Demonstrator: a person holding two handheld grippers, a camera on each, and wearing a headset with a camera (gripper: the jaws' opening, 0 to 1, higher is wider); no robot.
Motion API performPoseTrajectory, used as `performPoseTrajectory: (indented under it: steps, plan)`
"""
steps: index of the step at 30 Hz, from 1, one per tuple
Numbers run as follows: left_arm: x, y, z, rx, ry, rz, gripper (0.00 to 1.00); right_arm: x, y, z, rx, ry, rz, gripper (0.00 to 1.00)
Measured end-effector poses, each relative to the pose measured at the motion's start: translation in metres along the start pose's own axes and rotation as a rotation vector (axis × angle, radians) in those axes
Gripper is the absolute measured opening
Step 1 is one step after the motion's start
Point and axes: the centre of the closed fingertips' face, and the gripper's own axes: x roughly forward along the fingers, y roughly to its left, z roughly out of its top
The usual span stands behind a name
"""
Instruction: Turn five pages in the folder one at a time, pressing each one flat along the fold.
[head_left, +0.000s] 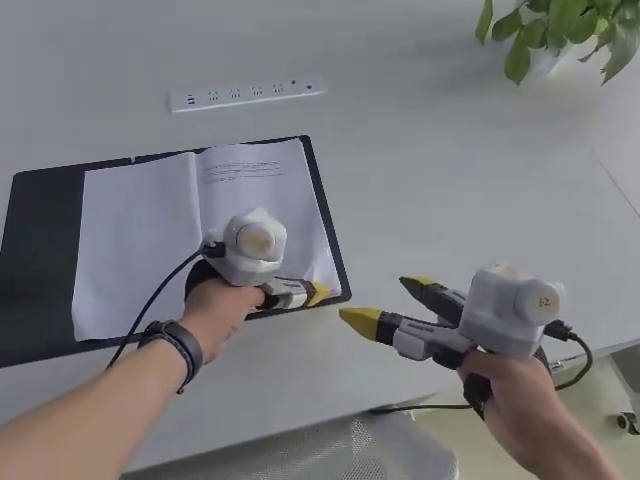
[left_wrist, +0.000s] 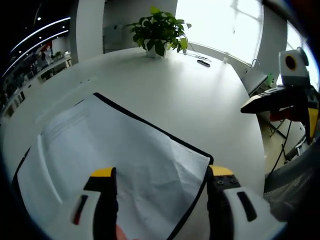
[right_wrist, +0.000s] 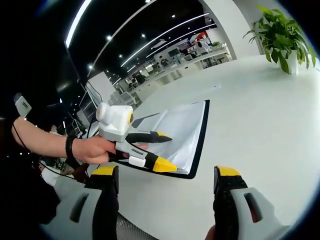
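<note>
The folder (head_left: 30, 260) lies open on the table (head_left: 450, 180), and its fold runs away from the person between two white sheets. The right page (head_left: 265, 190) lies flat, with printed lines at its far end. The left gripper (head_left: 303, 293) sits at the folder's near right corner, jaws spread wide with nothing gripped. In the left gripper view that corner of the page lies between the jaws, but I cannot tell whether either jaw touches the paper. The page to turn is therefore straight ahead of this gripper, which is the nearer of the two. A lift would likely start at that corner and sweep across toward the fold. The right gripper (head_left: 385, 300) hangs just off the folder's right edge over bare table, also wide open and empty, tips pointing toward the folder. A power strip (head_left: 247, 95) lies beyond the folder's far edge and a plant (head_left: 560, 30) stands well off to its far right. Neither looks to be in the way of the sweep.
</note>
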Motion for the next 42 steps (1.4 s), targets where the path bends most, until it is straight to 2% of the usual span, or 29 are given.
performPoseTrajectory:
  steps: [4,8,9,10,12,14,16,18,19,21,23,29,37,42]
  plan:
    - [0.001,0.001,-0.001,0.017,0.009,0.015,0.72,0.001,-0.001,0.001,0.003,-0.003,0.001,0.77]
    - [0.001,0.000,0.000,0.000,0.001,0.009,0.73,0.002,-0.002,0.003,0.006,-0.006,0.003,0.77]
    - [0.001,-0.002,0.000,-0.006,0.003,0.001,0.76,0.002,-0.002,0.003,0.006,-0.007,0.003,0.77]
    - [0.001,-0.005,0.003,-0.039,-0.007,-0.022,0.77,0.002,-0.002,0.003,0.007,-0.007,0.004,0.77]
    - [0.001,-0.008,0.008,-0.068,-0.028,-0.036,0.77,0.002,-0.002,0.002,0.008,-0.006,0.004,0.76]
    - [0.003,-0.007,0.007,-0.062,-0.025,-0.026,0.76,0.003,-0.003,0.002,0.010,-0.006,0.003,0.76]
    - [0.007,-0.004,0.005,-0.024,-0.013,0.010,0.73,0.002,-0.003,0.002,0.012,-0.007,0.003,0.76]
    - [0.007,-0.004,0.005,-0.025,-0.016,0.019,0.71,0.002,-0.004,0.001,0.012,-0.006,0.002,0.76]
    - [0.008,-0.003,0.004,-0.010,-0.013,0.031,0.70,0.002,-0.004,0.001,0.013,-0.007,0.002,0.76]
    - [0.008,0.002,0.000,0.062,0.005,0.070,0.66,0.001,-0.004,0.001,0.016,-0.009,0.000,0.76]
    - [0.008,0.000,0.000,0.045,-0.002,0.063,0.65,0.001,-0.005,0.001,0.018,-0.008,-0.002,0.76]
    - [0.006,0.007,0.002,0.022,-0.022,0.068,0.59,0.002,-0.007,0.001,0.038,-0.020,-0.001,0.74]
    - [0.005,0.008,0.003,0.009,-0.032,0.066,0.57,0.018,-0.010,0.013,0.041,-0.028,0.024,0.72]
    - [0.005,0.010,0.004,-0.001,-0.037,0.064,0.55,0.038,-0.013,0.025,0.059,-0.041,0.055,0.67]
